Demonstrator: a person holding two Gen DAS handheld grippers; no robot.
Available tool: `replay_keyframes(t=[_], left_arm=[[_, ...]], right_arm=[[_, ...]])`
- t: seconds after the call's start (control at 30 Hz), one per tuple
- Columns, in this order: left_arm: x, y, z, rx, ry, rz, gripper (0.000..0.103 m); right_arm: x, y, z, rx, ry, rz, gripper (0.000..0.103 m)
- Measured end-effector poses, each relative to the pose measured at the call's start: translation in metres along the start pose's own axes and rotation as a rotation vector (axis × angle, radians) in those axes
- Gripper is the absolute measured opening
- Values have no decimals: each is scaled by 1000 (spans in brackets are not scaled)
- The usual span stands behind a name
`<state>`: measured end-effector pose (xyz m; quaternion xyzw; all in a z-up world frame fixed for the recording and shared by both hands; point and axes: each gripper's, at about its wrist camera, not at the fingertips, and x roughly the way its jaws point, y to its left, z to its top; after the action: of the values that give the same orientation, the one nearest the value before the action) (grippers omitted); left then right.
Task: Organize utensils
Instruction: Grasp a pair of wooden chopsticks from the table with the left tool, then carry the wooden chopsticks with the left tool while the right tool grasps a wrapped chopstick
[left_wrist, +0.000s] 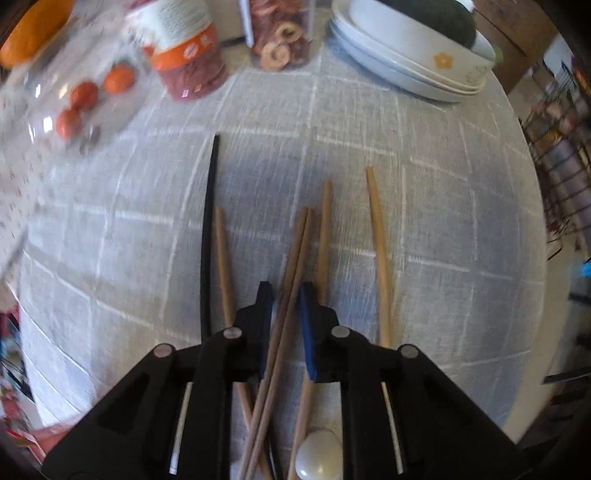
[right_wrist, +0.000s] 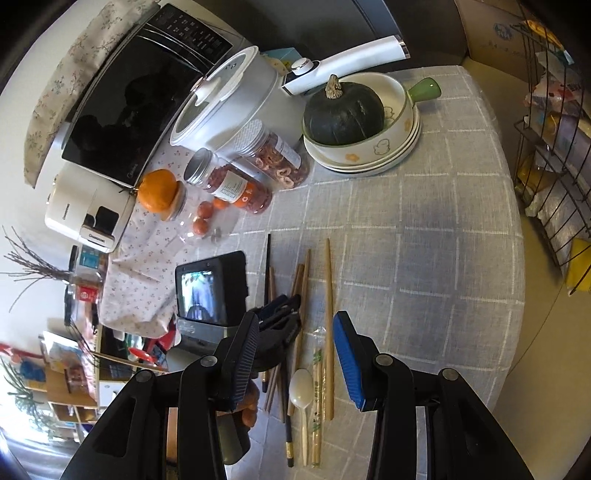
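The left tongs (left_wrist: 284, 295) pointed steeply down at the worktop (left_wrist: 443, 221), nearly closed around a brown chopstick pair (left_wrist: 291, 266). The right tongs (right_wrist: 295, 332) hung open and empty; only their view showed the white spoon (right_wrist: 301, 387) whole.

Little can be read here. The microwave (right_wrist: 140, 107) carries a brand word at the lower edge of its door that looks like "Midea", and the white appliance (right_wrist: 79, 210) beside it bears a small grey word twice, on its side and on its front panel, too small to spell out. The jar labels (right_wrist: 231, 186), the microwave's button panel and the green print on the chopstick wrapper (right_wrist: 316, 387) are blurred beyond reading.
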<state>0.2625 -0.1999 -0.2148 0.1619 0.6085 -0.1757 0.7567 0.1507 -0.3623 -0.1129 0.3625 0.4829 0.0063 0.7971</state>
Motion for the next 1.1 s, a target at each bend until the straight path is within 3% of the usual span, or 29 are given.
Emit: replay_keyframes(t=[0.17,0.3,0.4,0.5,0.63,0.7,0.8,0.97,1.1], left_arm=[[-12,-5,-7,-14,-41,15,10],[-65,11,-31,-82,-208,-71,10],[-101,24,-53,-87,-318,-64,10],[-132,36,-78,-123,-402,-65,10],[-154,47,-78,-175,-471,-94,10],[-178,51,-93,-186,-517,-116,10],[-202,57,-108,-186,-580,-116,10],[-232,90,-144,-218,-702,-125,10],[-234,115,-148,-284,-752,-153,10]], right_arm=[[5,-2,1,-13,6,-34,43],[8,-6,0,-30,12,-62,43],[15,-2,-3,-62,24,-84,43],[39,4,-10,-96,96,-84,43],[74,18,-28,-166,191,-98,36],[93,23,-37,-198,246,-102,35],[121,29,-51,-255,300,-155,35],[148,30,-59,-316,326,-210,31],[158,30,-63,-343,327,-278,22]])
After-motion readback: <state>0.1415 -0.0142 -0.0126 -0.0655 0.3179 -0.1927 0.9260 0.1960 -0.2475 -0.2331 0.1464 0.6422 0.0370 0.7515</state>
